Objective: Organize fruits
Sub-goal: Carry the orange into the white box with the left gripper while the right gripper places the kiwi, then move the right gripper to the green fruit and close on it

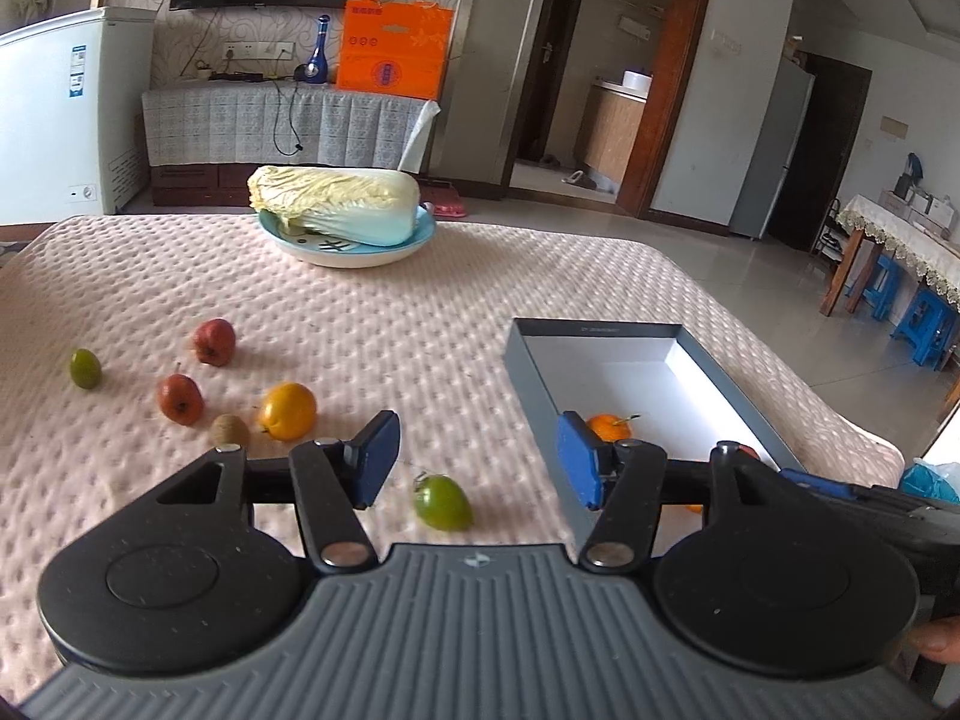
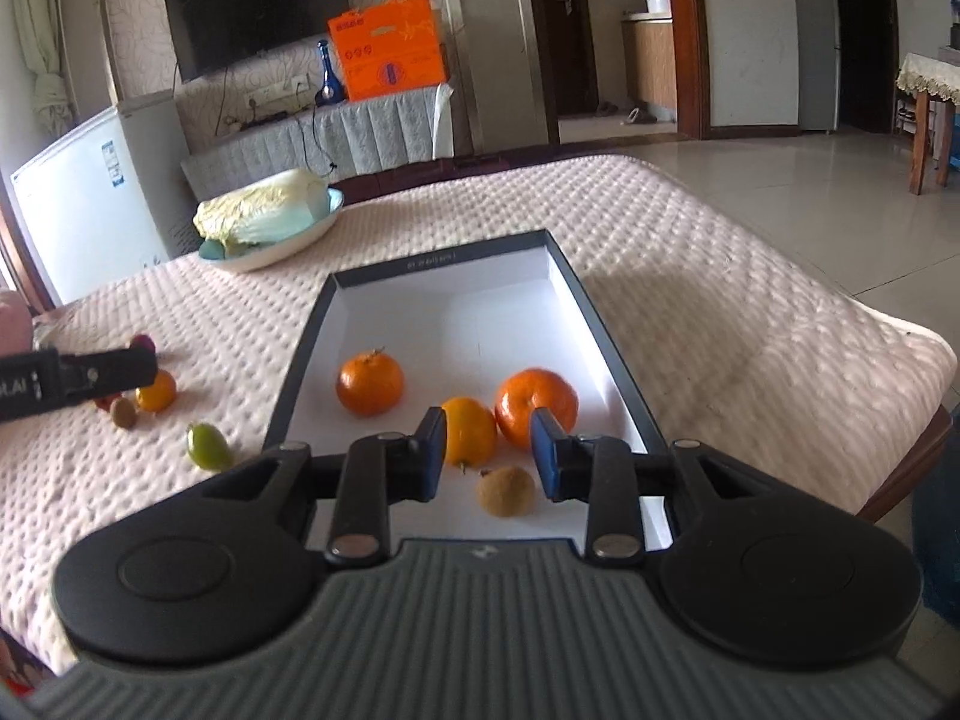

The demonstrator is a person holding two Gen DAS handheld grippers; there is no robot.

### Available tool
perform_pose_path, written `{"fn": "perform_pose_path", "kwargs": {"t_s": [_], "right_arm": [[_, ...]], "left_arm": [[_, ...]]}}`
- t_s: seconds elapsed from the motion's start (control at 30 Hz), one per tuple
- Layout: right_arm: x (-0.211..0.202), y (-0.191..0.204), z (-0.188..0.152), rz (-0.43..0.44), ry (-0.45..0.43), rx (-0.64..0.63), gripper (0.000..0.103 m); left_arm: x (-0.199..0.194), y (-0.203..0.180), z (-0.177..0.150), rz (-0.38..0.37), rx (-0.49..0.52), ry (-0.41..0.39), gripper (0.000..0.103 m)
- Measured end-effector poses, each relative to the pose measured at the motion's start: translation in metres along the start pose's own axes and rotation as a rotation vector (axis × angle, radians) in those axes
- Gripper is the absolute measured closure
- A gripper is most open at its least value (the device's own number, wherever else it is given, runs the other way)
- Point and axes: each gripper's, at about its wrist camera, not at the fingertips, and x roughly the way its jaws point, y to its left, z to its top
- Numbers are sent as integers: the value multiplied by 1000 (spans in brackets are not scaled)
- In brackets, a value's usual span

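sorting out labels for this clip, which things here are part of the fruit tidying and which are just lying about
Job:
box
oranges in box
brown fruit in box
loose green fruit
red fruits
loose orange
kiwi

Lying about:
cabbage
plate
orange bag
blue bottle
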Motion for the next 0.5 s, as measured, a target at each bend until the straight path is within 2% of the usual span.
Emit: {"fn": "perform_pose_path", "kwargs": {"t_s": [0.23, 0.5], "right_arm": [[-10, 29, 1, 83, -38, -6, 69], [-3, 82, -7, 181, -1, -103, 69]], "left_arm": [[-9, 14, 0, 18, -2, -12, 39], [-18, 37, 0, 46, -22, -19, 39]]}}
